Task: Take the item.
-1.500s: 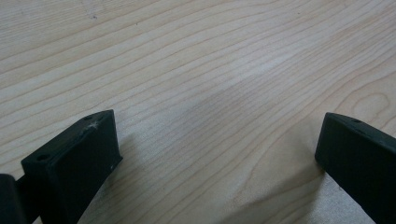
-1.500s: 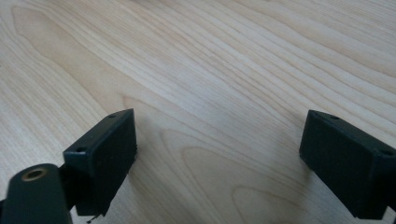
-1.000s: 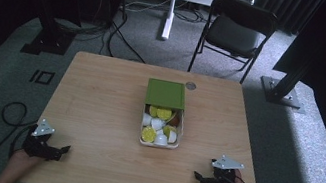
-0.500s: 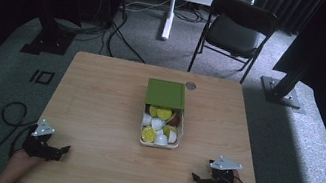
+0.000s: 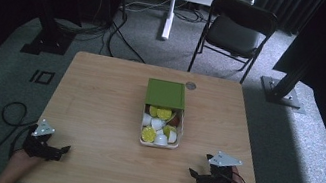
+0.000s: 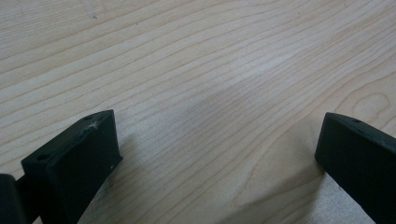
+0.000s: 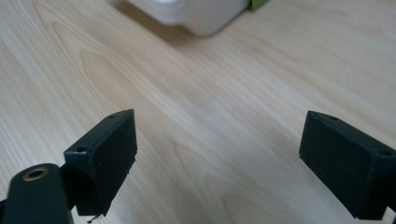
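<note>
Resting wide-jawed, both claws [image 5: 64, 148] [image 5: 195, 172] flank the box [image 5: 161, 131].

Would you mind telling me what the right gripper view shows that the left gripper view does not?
The right gripper view shows the pale corner of the white box and a sliver of its green lid beyond the open right gripper. The left gripper view has the open left gripper over bare wood. Both share the wooden table, with wide-apart black jaws holding nothing.
</note>
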A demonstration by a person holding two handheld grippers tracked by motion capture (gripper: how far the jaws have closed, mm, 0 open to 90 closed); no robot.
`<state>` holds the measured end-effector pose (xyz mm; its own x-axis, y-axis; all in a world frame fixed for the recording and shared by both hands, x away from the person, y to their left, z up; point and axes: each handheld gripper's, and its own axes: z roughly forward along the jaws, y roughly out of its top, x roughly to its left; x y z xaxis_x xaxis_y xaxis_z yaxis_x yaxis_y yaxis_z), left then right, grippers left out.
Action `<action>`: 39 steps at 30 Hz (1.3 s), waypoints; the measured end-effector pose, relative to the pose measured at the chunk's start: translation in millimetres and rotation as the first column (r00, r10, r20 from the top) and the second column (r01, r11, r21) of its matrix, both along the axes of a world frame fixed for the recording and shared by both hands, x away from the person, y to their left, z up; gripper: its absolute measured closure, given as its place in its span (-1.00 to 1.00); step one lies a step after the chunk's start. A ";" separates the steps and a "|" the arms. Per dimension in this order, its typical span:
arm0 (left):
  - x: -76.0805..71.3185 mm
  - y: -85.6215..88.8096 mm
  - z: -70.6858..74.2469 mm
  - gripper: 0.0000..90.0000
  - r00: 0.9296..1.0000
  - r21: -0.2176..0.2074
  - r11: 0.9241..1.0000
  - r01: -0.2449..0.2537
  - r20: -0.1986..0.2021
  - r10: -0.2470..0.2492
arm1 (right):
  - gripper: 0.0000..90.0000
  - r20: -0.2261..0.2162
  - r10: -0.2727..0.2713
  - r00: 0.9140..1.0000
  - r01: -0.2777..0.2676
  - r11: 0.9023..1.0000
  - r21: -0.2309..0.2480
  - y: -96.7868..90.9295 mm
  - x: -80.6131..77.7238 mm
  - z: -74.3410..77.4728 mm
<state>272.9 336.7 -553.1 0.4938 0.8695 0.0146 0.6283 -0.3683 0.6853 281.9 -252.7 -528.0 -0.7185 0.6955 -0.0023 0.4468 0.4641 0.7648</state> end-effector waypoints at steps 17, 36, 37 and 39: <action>0.0 0.0 0.1 -0.99 1.000 0.000 1.000 0.000 -0.001 0.000 | -0.75 0.138 0.059 0.989 -0.066 0.997 0.046 24.6 11.8 46.7; 0.0 0.0 0.0 -0.99 1.000 0.000 1.000 0.000 0.000 0.000 | -0.75 0.198 0.181 0.963 -0.194 0.980 0.043 70.2 26.5 73.9; 0.0 0.0 0.1 -0.99 1.000 0.000 1.000 0.000 -0.001 0.000 | -0.75 0.199 0.189 0.962 -0.200 0.979 0.041 72.7 27.3 74.3; 0.0 0.0 0.1 -0.99 1.000 0.000 1.000 0.000 -0.001 0.000 | -0.75 0.198 0.201 0.959 -0.212 0.976 0.037 77.3 29.0 74.8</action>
